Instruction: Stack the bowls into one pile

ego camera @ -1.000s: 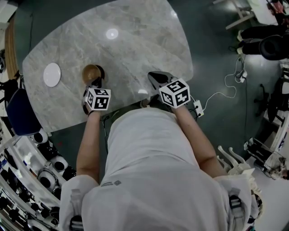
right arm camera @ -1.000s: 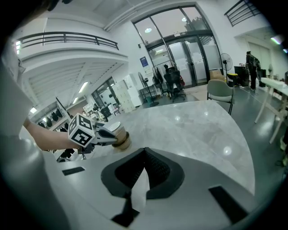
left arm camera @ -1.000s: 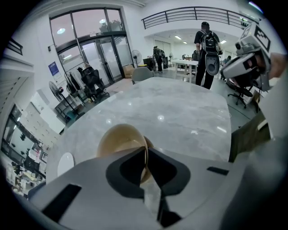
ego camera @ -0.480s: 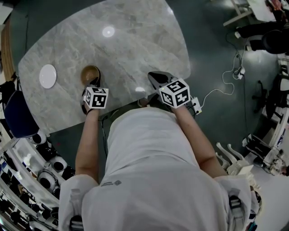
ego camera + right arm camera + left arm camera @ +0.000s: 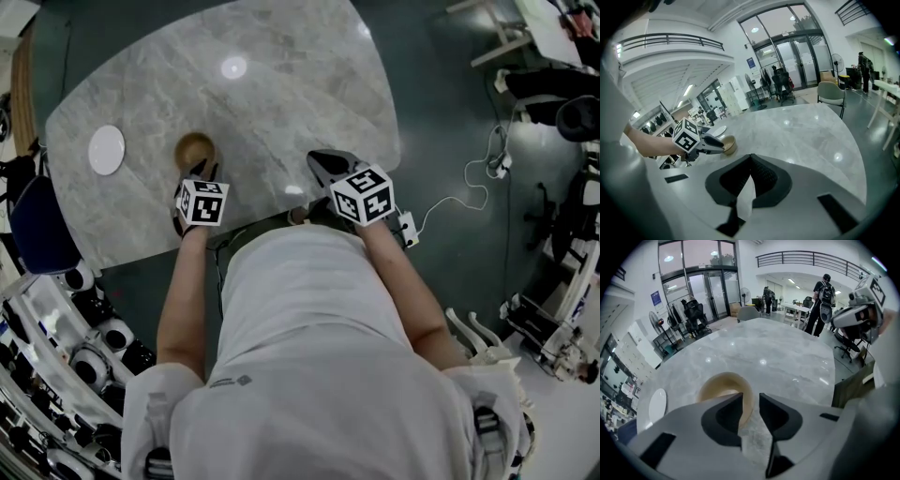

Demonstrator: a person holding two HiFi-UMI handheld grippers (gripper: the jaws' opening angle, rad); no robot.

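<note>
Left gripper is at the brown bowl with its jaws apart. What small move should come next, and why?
Probably draw the left gripper back off the brown bowl: its jaws have just been opening, the rim sits loose in the gap, and the bowl rests on the table.

We stand in an open office hall: beyond the marble table [image 5: 787, 357], glass doors [image 5: 705, 291], office chairs [image 5: 696, 315], a railed balcony [image 5: 811, 258].
</note>
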